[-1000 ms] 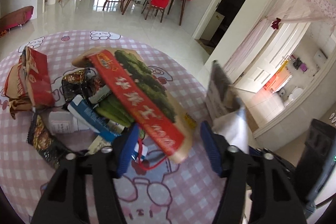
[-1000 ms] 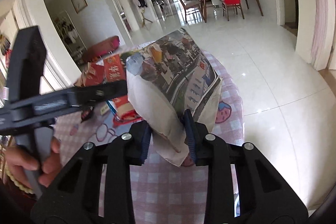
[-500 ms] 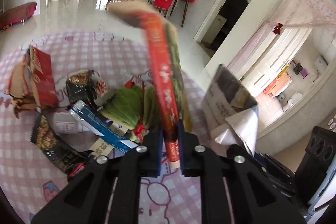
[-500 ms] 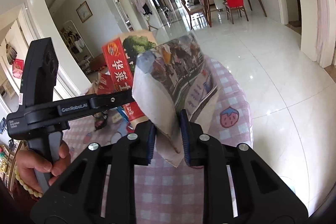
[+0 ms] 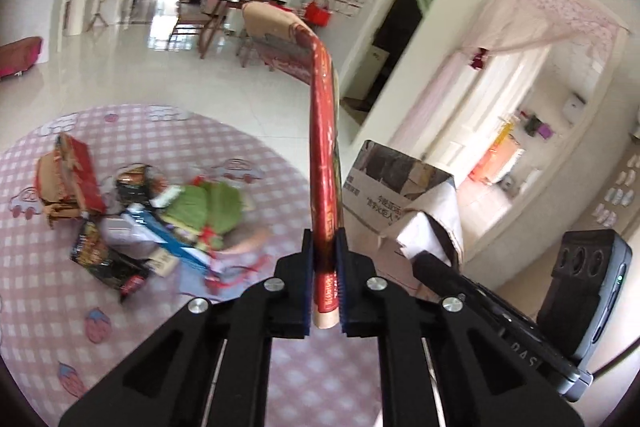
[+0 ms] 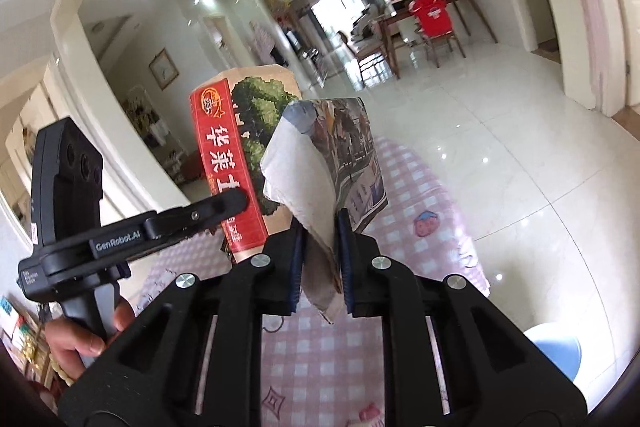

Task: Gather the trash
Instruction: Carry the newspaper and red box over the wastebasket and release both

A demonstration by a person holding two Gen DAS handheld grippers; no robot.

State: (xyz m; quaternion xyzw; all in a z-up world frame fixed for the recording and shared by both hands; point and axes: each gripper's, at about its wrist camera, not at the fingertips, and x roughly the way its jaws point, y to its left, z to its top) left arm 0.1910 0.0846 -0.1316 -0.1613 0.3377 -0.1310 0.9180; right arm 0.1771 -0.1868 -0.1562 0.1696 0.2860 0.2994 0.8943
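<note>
Already both tongs are gripping trash held above the bench [image 5: 52, 327]: left tongs [image 5: 325, 283] are clamping the red packet [image 5: 323, 147] standing upright, right tongs [image 6: 319, 263], closing, are pinching the printed paper wrapper [image 6: 340, 147] beside it.

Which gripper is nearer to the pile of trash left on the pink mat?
Left. The left gripper, shut on the red flat carton, is beside the pile of trash; the right gripper, closing on the printed paper box, is on the left gripper's far side.
</note>
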